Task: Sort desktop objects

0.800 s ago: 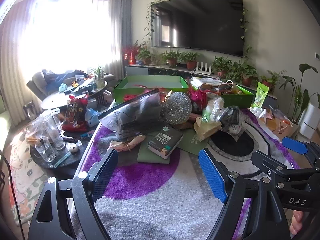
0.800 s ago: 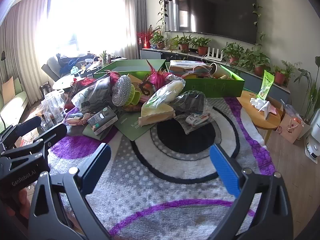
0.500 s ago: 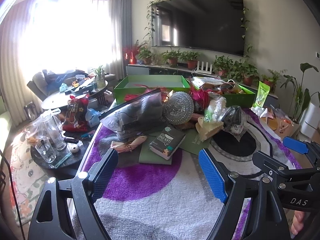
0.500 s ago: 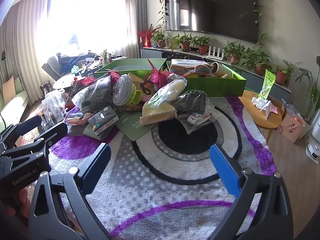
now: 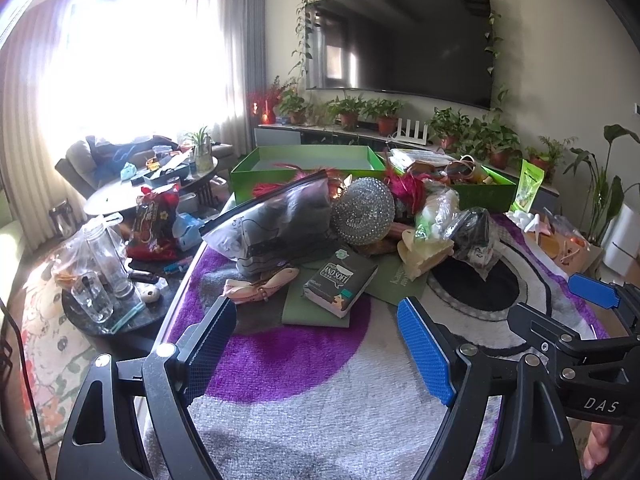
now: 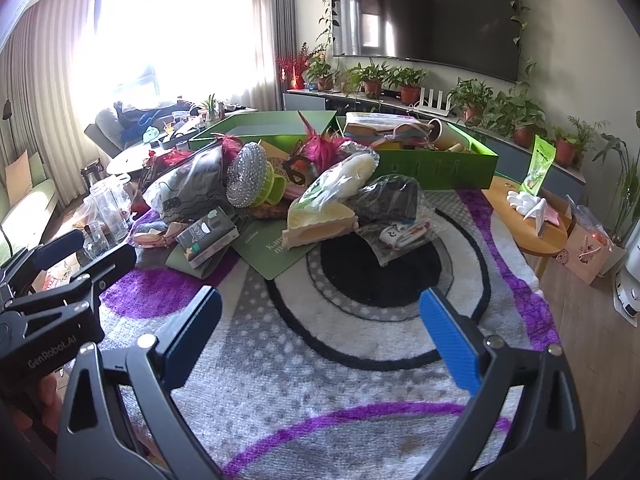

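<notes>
A pile of objects lies on a purple, grey and black rug: a dark tissue pack, a zip bag of dark cloth, a sparkly silver disc, a pink pouch, a green booklet and a cream bundle in plastic. Two green boxes stand behind the pile, the left one empty inside, the right one holding items. My left gripper is open and empty in front of the tissue pack. My right gripper is open and empty over bare rug.
A round dark side table with glass jars stands left of the rug. A wooden stool with white items stands to the right. A TV and potted plants line the back wall. Each gripper shows at the edge of the other's view.
Both grippers have edged slightly forward toward the pile. Nothing was taken hold of.
</notes>
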Available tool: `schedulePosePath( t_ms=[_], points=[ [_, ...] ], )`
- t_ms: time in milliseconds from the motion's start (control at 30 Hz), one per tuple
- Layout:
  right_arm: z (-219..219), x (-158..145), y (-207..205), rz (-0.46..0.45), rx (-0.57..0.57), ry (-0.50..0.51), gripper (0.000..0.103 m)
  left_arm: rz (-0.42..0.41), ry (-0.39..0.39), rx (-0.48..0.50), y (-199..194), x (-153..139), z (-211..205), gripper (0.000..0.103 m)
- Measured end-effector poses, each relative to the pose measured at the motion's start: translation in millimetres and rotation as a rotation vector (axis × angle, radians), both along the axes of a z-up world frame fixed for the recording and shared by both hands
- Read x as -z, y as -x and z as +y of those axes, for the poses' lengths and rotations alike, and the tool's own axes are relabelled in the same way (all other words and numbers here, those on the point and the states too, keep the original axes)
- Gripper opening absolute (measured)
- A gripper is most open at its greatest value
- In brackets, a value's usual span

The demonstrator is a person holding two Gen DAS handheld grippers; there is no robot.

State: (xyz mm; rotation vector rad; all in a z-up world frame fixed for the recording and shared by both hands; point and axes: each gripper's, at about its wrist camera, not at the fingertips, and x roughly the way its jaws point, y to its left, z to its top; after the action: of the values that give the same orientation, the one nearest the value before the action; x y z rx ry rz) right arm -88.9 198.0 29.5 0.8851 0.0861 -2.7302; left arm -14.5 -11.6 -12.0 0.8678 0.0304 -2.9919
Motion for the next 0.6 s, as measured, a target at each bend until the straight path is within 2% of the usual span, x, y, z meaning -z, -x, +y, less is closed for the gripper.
schedulePosePath(
  t_ms=[600],
  points=[
    [-11.6, 9.1, 3.8, -0.028, -0.027, -0.015, 0.1, -0.038, -0.002, -0.029, 5.6, 12.5, -13.0, 0.083]
  ],
)
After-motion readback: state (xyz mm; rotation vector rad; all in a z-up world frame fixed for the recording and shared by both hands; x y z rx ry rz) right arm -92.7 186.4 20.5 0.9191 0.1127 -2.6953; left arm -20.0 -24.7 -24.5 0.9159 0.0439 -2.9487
